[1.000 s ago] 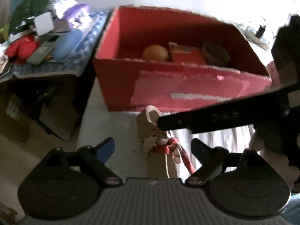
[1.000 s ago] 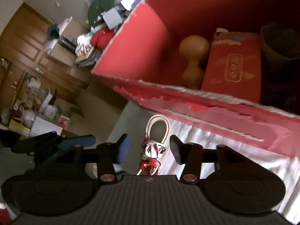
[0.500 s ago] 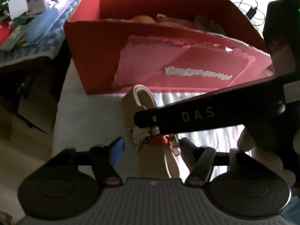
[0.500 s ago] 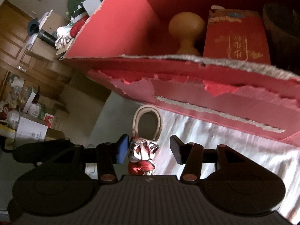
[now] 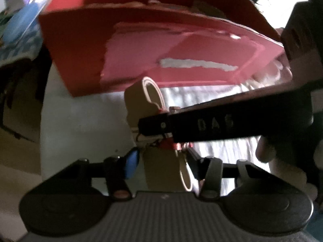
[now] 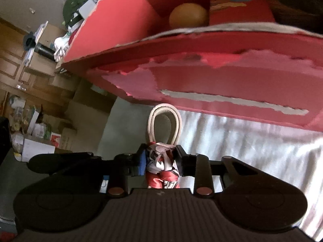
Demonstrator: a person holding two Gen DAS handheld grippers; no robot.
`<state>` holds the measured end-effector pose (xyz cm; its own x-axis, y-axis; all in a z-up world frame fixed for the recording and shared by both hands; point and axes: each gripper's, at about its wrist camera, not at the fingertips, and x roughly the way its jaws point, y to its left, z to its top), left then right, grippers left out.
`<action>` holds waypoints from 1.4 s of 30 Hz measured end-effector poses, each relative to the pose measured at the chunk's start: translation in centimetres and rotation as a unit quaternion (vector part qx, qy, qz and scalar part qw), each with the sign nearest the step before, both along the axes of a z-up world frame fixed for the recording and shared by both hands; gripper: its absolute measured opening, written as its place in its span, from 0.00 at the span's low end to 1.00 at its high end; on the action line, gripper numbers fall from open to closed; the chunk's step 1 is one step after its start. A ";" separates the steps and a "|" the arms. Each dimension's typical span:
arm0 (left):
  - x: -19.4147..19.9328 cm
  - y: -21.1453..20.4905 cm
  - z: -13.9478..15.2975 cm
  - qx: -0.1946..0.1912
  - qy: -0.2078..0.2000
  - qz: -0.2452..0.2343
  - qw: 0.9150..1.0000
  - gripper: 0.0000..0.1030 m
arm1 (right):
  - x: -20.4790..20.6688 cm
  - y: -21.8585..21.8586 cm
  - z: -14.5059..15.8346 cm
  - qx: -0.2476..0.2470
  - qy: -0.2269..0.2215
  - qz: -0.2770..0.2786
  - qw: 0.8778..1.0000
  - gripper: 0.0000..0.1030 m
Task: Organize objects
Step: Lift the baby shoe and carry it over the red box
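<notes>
A folded beige strap tied with a red and white cloth knot lies on the white surface before a red cardboard box (image 5: 80, 46). In the left wrist view my left gripper (image 5: 161, 161) is closed around the strap (image 5: 145, 96). In the right wrist view my right gripper (image 6: 161, 161) is shut on the cloth knot (image 6: 161, 165), with the strap's loop (image 6: 164, 121) sticking forward toward the box (image 6: 222, 76). The right gripper's black finger crosses the left wrist view. The box holds an orange ball (image 6: 187, 16), a red packet (image 6: 240, 10) and a dark bowl (image 6: 292, 2).
A cluttered side table with a blue checked cloth (image 5: 18, 38) stands left of the box. Wooden cabinets (image 6: 30, 76) and cardboard boxes (image 6: 38, 147) fill the left of the right wrist view. A striped white cloth (image 6: 242, 145) covers the surface.
Both grippers have moved down and closed in on the strap. The right gripper's jaws have shut on the cloth knot; the left jaws have narrowed around the strap.
</notes>
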<state>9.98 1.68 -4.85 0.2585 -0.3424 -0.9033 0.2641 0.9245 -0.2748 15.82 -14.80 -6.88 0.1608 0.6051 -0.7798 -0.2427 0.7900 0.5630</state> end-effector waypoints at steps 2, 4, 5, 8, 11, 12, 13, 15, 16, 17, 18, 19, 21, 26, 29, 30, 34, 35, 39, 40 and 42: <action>-0.2 -0.8 0.7 0.001 -0.006 -0.021 1.000 0.47 | -0.3 -1.3 0.4 0.006 0.004 -0.015 1.000 0.30; -0.2 -1.9 1.4 -0.001 -0.010 -0.046 0.999 0.47 | -0.8 -3.0 0.7 0.007 0.006 -0.033 0.999 0.30; -0.3 -2.6 1.7 -0.001 -0.013 -0.063 0.998 0.47 | -1.1 -3.7 0.8 0.012 0.009 -0.042 0.999 0.30; -0.3 -5.1 2.1 0.001 -0.020 -0.105 0.994 0.47 | -2.0 -6.6 1.0 0.024 0.020 -0.077 0.997 0.30; -0.8 -7.1 2.4 -0.007 -0.024 -0.148 0.989 0.45 | -3.3 -9.3 1.6 0.024 0.017 -0.115 0.993 0.30; -1.0 -8.1 2.7 -0.010 -0.028 -0.162 0.986 0.45 | -3.8 -10.5 1.9 0.023 0.014 -0.130 0.991 0.30; -1.1 -9.0 3.0 -0.011 -0.035 -0.176 0.984 0.45 | -4.0 -10.8 2.2 0.021 0.010 -0.140 0.990 0.30; -1.4 -11.1 3.7 -0.012 -0.051 -0.207 0.977 0.44 | -4.7 -12.4 2.9 0.020 0.002 -0.164 0.986 0.30; -1.6 -12.2 4.1 -0.012 -0.059 -0.221 0.973 0.44 | -5.1 -13.4 3.2 0.021 -0.001 -0.175 0.984 0.30; -1.3 -13.3 4.3 -0.014 -0.064 -0.233 0.970 0.44 | -5.5 -14.1 3.5 0.021 -0.005 -0.185 0.982 0.30; -1.4 -14.2 4.7 -0.017 -0.069 -0.243 0.967 0.44 | -5.8 -14.8 4.0 0.023 -0.010 -0.194 0.981 0.30; -1.6 -14.9 5.1 -0.019 -0.074 -0.252 0.965 0.44 | -6.0 -15.3 4.4 0.022 -0.016 -0.203 0.979 0.30; -1.8 -16.5 6.1 -0.024 -0.089 -0.268 0.959 0.44 | -6.5 -16.7 5.3 0.020 -0.032 -0.220 0.975 0.30; -0.4 -18.5 8.9 -0.045 -0.134 -0.280 0.950 0.44 | -6.4 -19.6 7.8 0.041 -0.070 -0.251 0.965 0.30; 0.5 -18.7 11.0 -0.061 -0.163 -0.269 0.947 0.44 | -5.6 -20.2 9.8 0.050 -0.105 -0.249 0.961 0.30; 0.9 -18.7 11.7 -0.064 -0.173 -0.263 0.947 0.44 | -5.2 -20.3 10.5 0.054 -0.117 -0.247 0.960 0.30; 2.6 -17.8 14.2 -0.065 -0.211 -0.235 0.947 0.44 | -3.1 -19.8 12.7 0.071 -0.160 -0.227 0.958 0.30; 3.1 -17.3 14.8 -0.064 -0.220 -0.225 0.947 0.44 | -2.5 -19.5 13.1 0.075 -0.169 -0.220 0.958 0.30; 4.4 -15.0 17.0 -0.055 -0.255 -0.182 0.948 0.44 | 0.3 -17.4 14.6 0.097 -0.201 -0.189 0.956 0.30; 4.6 -14.3 17.4 -0.053 -0.262 -0.172 0.948 0.44 | 1.1 -16.6 14.9 0.099 -0.209 -0.179 0.956 0.30; 5.4 -12.8 18.1 -0.046 -0.273 -0.147 0.950 0.44 | 2.6 -14.8 15.4 0.105 -0.222 -0.157 0.957 0.30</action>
<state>15.39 -11.12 13.25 0.5611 -0.5427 -0.6250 0.6328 0.7680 -0.0989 18.42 -29.63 8.51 0.6475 0.6076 -0.4600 -0.2627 0.7445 0.6137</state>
